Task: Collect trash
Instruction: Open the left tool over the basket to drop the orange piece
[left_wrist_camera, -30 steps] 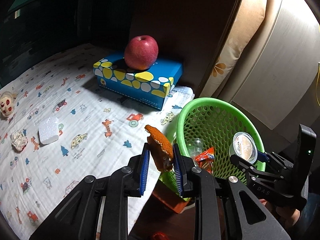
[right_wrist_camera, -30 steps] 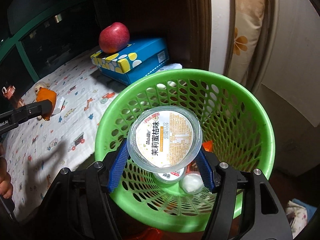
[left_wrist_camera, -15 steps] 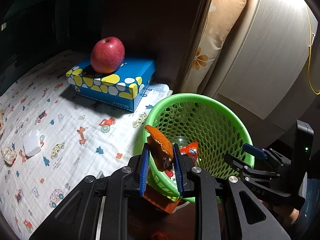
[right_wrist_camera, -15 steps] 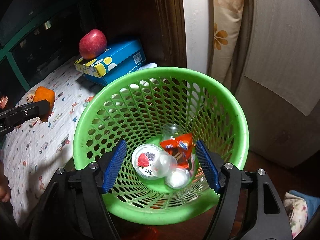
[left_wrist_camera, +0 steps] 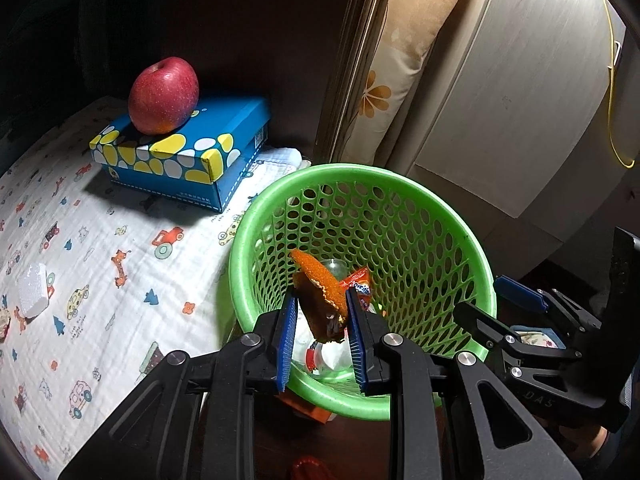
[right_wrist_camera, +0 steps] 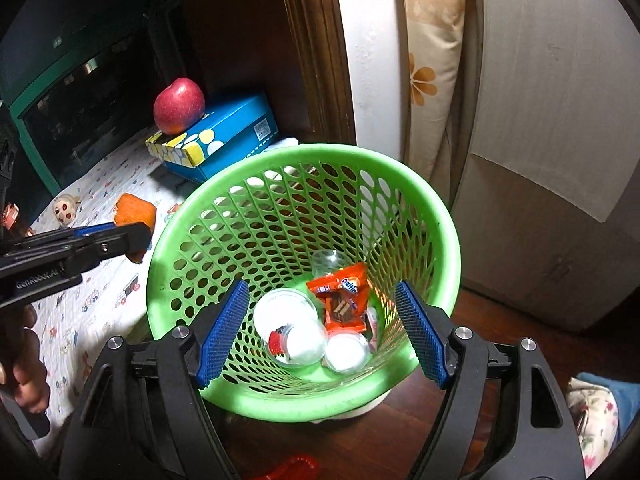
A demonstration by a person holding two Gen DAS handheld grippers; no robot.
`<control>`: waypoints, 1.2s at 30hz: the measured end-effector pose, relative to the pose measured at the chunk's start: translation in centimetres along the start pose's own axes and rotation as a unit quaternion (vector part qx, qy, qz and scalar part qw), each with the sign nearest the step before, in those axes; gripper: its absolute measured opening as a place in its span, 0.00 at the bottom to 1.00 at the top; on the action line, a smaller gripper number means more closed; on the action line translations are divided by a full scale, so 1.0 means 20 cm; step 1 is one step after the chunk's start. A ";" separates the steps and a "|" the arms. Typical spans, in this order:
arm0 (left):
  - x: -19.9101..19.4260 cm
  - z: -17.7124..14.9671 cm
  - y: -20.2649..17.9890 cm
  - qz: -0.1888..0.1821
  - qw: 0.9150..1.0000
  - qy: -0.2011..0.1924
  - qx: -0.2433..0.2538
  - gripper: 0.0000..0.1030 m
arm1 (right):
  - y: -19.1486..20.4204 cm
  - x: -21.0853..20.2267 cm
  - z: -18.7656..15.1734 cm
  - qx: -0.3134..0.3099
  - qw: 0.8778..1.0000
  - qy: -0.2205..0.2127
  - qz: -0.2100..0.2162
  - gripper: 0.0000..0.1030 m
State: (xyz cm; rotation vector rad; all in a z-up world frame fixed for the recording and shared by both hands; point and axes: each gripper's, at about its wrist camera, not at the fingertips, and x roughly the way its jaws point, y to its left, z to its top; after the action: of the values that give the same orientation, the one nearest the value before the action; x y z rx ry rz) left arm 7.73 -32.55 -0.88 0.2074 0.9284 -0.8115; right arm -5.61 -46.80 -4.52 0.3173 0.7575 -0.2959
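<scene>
The left gripper (left_wrist_camera: 320,336) is clamping a piece of orange peel (left_wrist_camera: 320,292) right at the near rim of the green mesh basket (right_wrist_camera: 444,240), while the right gripper (right_wrist_camera: 322,334), jaws just been opening with nothing between them, is hanging over the cups and wrapper inside. I'm thinking if lefty lets go now the peel could clip the rim and drop outside. Off to its left, a cartoon-print cloth (left_wrist_camera: 120,280) is covering the surface, with an apple (left_wrist_camera: 163,96) sitting on a blue tissue box (left_wrist_camera: 192,156) against dark wood.
</scene>
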 end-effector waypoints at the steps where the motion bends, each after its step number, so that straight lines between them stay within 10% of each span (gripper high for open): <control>1: 0.01 0.00 0.00 -0.003 1.000 0.001 0.000 0.22 | 0.00 0.00 0.00 0.001 1.000 -0.001 0.000 0.74; 20: 0.01 -0.01 -0.02 -0.016 1.000 -0.001 0.000 0.44 | 0.00 -0.03 -0.02 0.007 1.000 -0.006 0.006 0.75; 36: -0.15 -0.12 0.38 0.053 0.996 -0.020 -0.072 0.60 | 0.26 0.03 0.00 -0.034 0.998 0.006 0.045 0.77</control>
State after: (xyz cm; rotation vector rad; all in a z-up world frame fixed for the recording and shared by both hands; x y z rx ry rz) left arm 10.59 -24.56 -1.31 0.1137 0.9259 -0.6455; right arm -3.32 -42.19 -4.08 0.2884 0.7606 -0.1840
